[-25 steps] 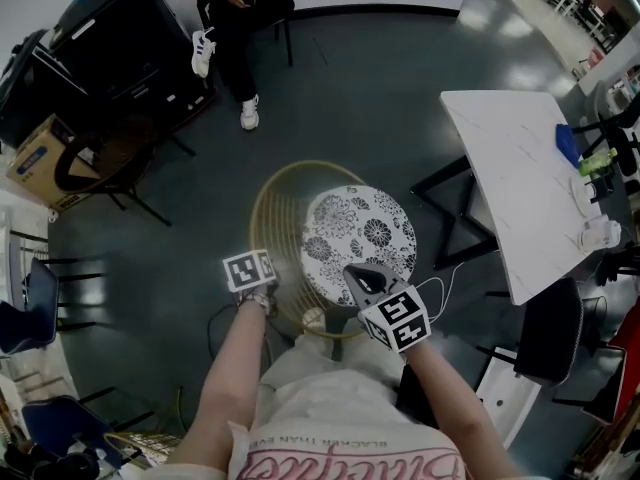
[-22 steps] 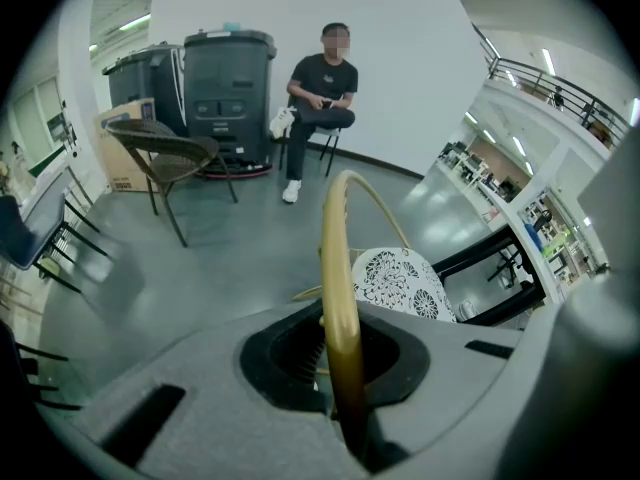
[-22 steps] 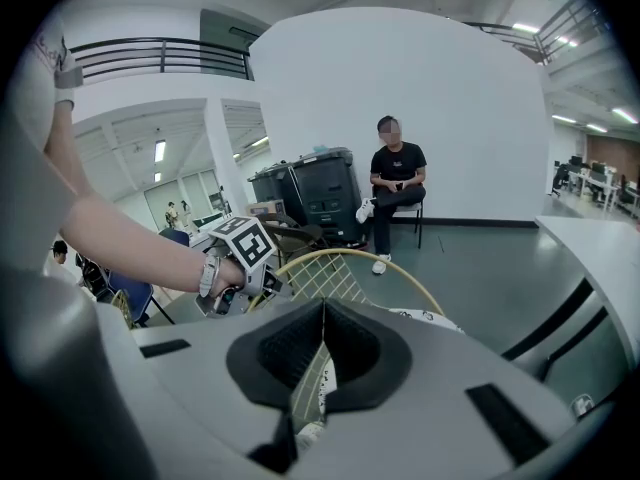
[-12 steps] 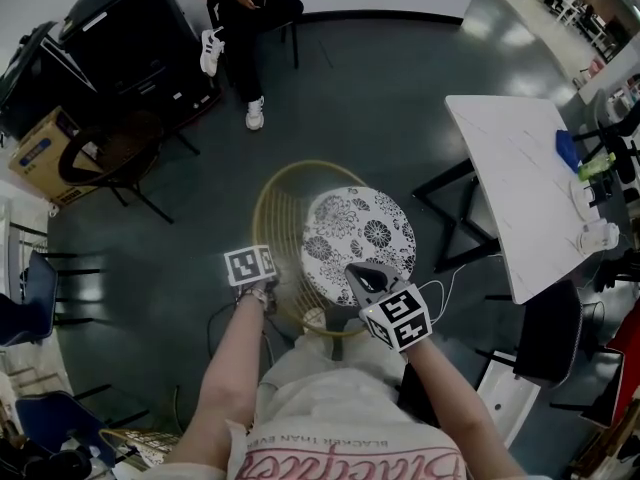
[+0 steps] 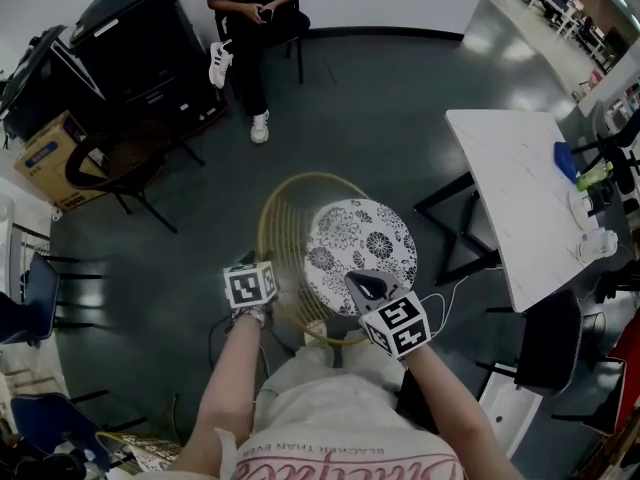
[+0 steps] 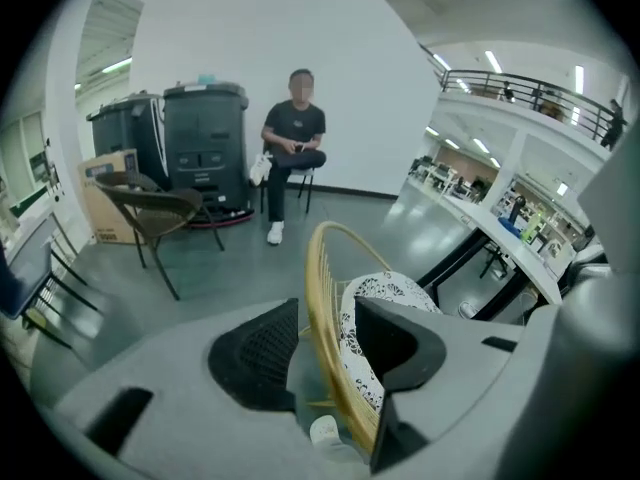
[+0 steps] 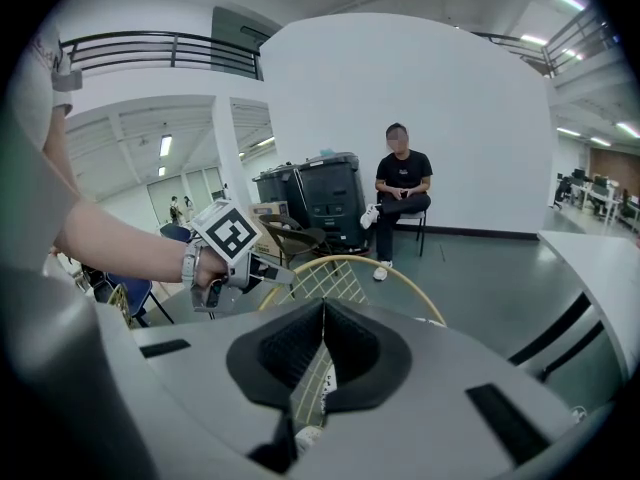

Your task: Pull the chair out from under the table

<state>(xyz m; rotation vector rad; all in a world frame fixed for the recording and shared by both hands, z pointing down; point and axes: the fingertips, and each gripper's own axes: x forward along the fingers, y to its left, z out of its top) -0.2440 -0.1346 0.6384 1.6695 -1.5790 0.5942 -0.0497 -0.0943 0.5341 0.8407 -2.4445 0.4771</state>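
Although the task spoke of a chair under a table, the head view showed the chair [image 5: 360,238] standing free on the dark floor, directly ahead of the person, with the white table [image 5: 510,178] well apart to its right. Its gold hooped back curved round the left and near sides of the flowered seat. The left gripper [image 5: 262,278] sat at the hoop's left side and the right gripper [image 5: 366,286] at the seat's near edge. Both forearms reached forward and down from the body, and the right one looked slightly nearer the seat. By that layout the pull seemed essentially done.

From the left gripper view, the jaws stood wide apart, having just been opening. The hoop's gold rim [image 6: 322,298] rose between them, close to the right pad, but neither pad pressed on it. The rim's long line ran up and away from the gripper, so any fresh hold would have needed the jaws to close across it.

From the right gripper view, the jaws were drawn together. The back's wire lattice [image 7: 318,378] ran into the narrow wedge between the pads, which read as a clench on the chair. The left hand's marker cube [image 7: 232,236] showed beyond, by the hoop's far side.
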